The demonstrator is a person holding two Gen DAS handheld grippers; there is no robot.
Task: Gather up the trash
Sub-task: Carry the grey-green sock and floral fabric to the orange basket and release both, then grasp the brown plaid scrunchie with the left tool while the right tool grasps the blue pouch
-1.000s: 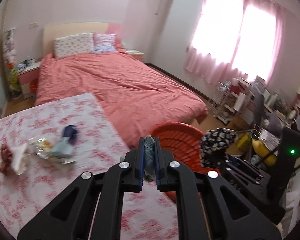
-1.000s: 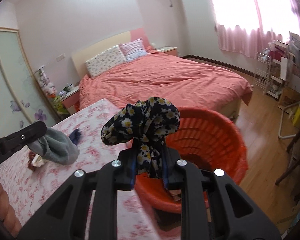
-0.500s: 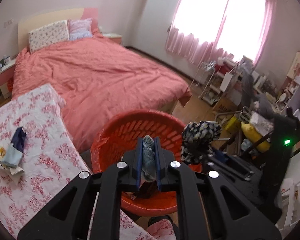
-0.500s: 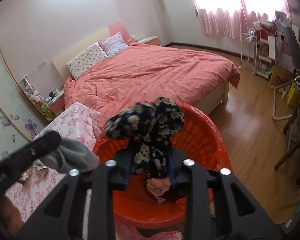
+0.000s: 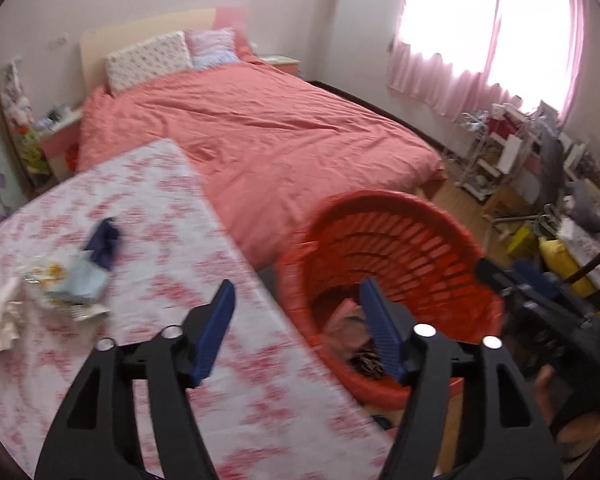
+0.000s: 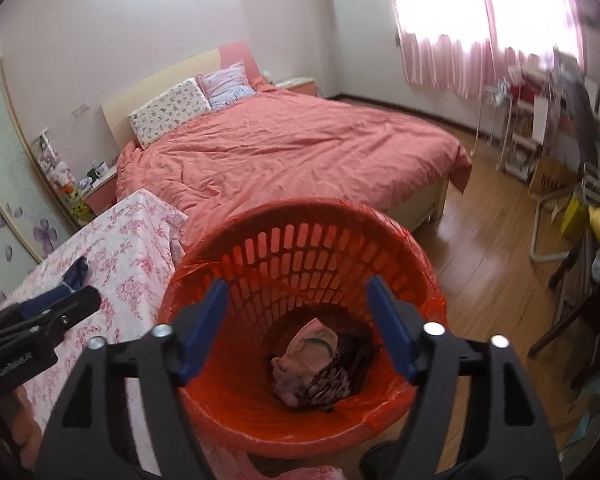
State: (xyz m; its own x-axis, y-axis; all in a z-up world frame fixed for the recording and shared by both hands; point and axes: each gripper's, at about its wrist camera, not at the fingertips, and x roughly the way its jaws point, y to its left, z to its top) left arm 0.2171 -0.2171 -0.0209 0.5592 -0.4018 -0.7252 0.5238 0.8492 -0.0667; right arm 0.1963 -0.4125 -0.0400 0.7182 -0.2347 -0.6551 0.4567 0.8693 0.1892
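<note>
— Bedroom with a coral-covered bed [image 5: 284, 132] fills the left wrist view; what lies near my claw?

— My left gripper [image 5: 296, 320] has just been opening and now stands released, nothing between its blue pads [image 5: 216, 328]. It straddles the edge of the floral-clothed table [image 5: 172, 248], one finger over the cloth, the other over the red basket [image 5: 400, 240].

— And the trash?

— A small heap lies on the cloth, up and left of the claw and well apart from it: a dark blue scrap [image 5: 104, 240] with its long axis running toward the bed, a pale blue piece [image 5: 86, 280], crumpled wrappers [image 5: 44, 276] and white tissue [image 5: 4, 316] at the far left. Bare cloth lies between claw and heap. The frame is blurred.

— Right wrist view?

— Wooden floor [image 6: 492, 240] lies open to the right of the basket [image 6: 300, 248]. My right gripper [image 6: 298, 320] has just been opening too; it gapes wide and empty over the basket's mouth. Down inside, below and between the fingers, sit a pinkish bundle [image 6: 308, 356] and a dark patterned cloth [image 6: 340, 372], touching. The basket stands just beside the table's edge [image 6: 140, 248], the bed behind. My left gripper [image 6: 66, 306] shows at far left over the cloth.
</note>
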